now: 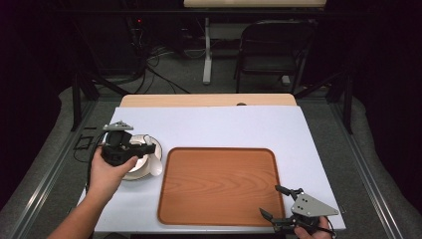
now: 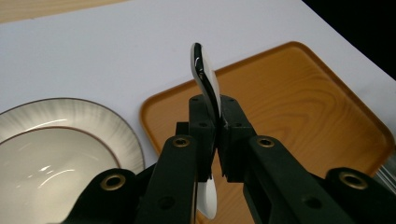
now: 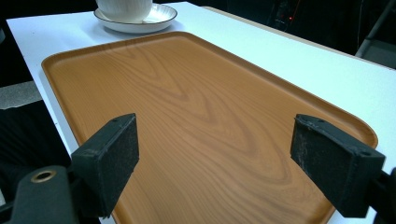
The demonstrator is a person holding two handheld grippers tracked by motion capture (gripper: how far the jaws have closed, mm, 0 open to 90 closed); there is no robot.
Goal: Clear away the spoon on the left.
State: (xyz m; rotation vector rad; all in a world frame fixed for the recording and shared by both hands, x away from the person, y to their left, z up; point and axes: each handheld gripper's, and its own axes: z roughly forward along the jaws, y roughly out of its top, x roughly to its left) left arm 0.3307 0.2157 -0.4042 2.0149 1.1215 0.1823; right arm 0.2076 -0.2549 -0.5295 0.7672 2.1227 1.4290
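My left gripper (image 1: 148, 149) (image 2: 215, 116) is shut on a white spoon (image 2: 205, 77), held on edge between the pads. The handle sticks up past the jaws and the spoon's bowl (image 1: 156, 167) hangs below. It hovers at the right side of a white plate (image 1: 134, 174) (image 2: 93, 112) with a thin brown rim. A white bowl (image 3: 125, 8) (image 2: 42, 177) stands on that plate (image 3: 161, 17). Right of the plate lies a wooden tray (image 1: 219, 184) (image 2: 299, 102) (image 3: 187, 102). My right gripper (image 1: 271, 200) (image 3: 229, 158) is open at the tray's near right corner, nothing between its pads.
A white mat (image 1: 224, 127) covers the table, with the wooden table edge (image 1: 209, 100) showing at the far side. Beyond the table stand a dark folding chair (image 1: 273, 45) and a desk leg with cables on the floor.
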